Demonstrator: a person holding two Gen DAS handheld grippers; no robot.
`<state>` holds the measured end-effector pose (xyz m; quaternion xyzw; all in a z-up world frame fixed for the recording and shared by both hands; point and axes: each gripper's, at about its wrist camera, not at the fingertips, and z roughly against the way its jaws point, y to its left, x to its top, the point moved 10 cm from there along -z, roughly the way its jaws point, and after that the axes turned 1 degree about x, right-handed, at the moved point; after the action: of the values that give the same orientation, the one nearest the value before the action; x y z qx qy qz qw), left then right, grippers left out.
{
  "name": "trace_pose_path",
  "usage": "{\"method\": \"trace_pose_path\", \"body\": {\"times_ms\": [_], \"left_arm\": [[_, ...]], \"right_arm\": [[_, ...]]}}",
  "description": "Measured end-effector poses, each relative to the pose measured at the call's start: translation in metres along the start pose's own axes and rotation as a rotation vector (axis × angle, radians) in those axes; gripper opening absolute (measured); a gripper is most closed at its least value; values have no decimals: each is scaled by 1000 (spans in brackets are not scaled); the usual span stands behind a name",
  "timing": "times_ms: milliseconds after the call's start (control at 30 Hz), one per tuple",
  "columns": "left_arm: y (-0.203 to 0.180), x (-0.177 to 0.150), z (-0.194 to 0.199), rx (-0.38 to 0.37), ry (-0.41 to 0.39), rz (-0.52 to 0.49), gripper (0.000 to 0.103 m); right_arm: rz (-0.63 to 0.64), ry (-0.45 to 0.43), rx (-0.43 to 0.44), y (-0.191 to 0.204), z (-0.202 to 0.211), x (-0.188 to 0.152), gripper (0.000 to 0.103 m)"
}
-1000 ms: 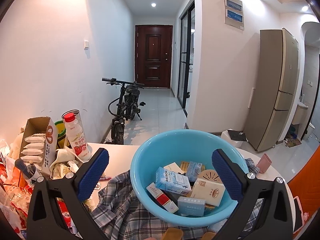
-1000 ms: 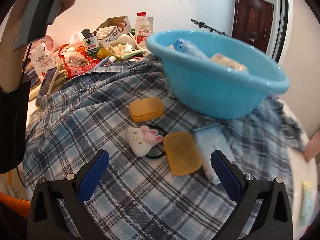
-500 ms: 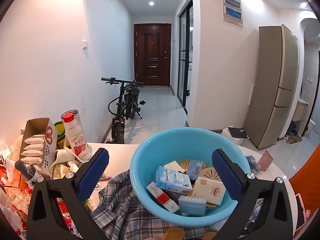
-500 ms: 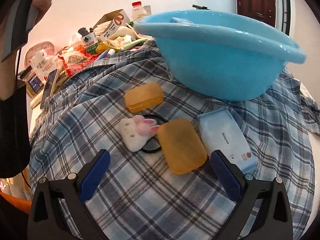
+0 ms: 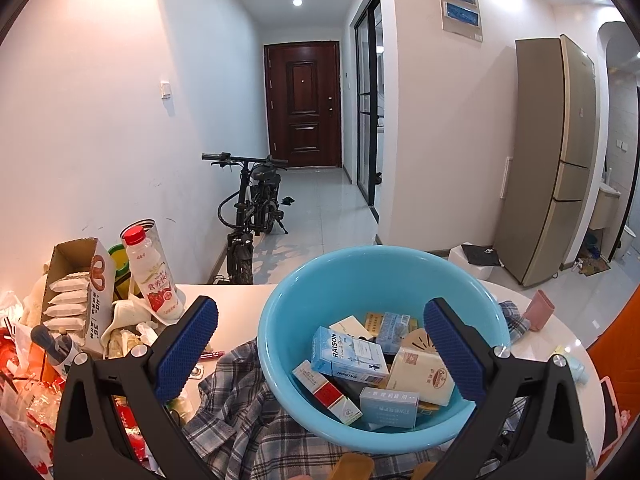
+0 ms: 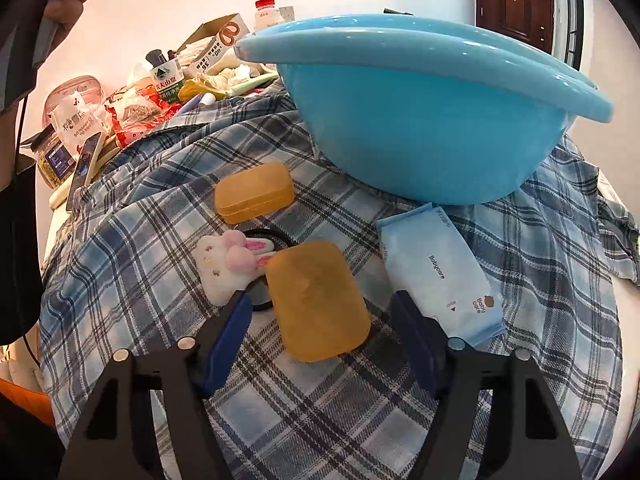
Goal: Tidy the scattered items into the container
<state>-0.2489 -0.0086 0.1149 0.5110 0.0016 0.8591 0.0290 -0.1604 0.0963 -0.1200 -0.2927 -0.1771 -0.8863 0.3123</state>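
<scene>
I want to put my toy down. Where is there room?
Bare white table lies between the strawberry drink bottle and the blue basin. The snack pile is crowded, and so is the plaid shirt before the basin.

Basin (image 6: pixel 420 128): contents hidden behind its wall in right wrist view | hair tie (image 6: pixel 262 264): mostly covered by plush rabbit (image 6: pixel 228 266) and orange case (image 6: pixel 316 300) | two orange cases below basin: cut off by left wrist view's bottom edge
</scene>
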Motion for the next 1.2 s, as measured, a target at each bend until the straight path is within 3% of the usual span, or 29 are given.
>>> {"method": "trace_pose_path", "body": {"times_ms": [167,400,600,800,967,1000,1200], "left_arm": [[-5,-4,-6,7,12,-19,103],[-20,-9,-9,-4,13,-52,103],[-34,-14,-3,-14,4,-89,103],[-40,-24,18,-65,-10,-61,103],[-24,-52,39,-50,-23,-64,103],[-20,-60,42,-59,-22,-52,102],[-12,-127,34,-210,84,16,102]], "right_arm": [[32,6,-34,3,-1,-1,70],[57,18,-99,1,-2,-4,54],[59,19,-101,1,-2,-5,53],[49,19,-101,-1,-2,-5,53],[45,17,-99,0,-2,-5,53],[43,16,-102,-1,-1,-5,49],[34,13,-109,-3,1,-5,49]]}}
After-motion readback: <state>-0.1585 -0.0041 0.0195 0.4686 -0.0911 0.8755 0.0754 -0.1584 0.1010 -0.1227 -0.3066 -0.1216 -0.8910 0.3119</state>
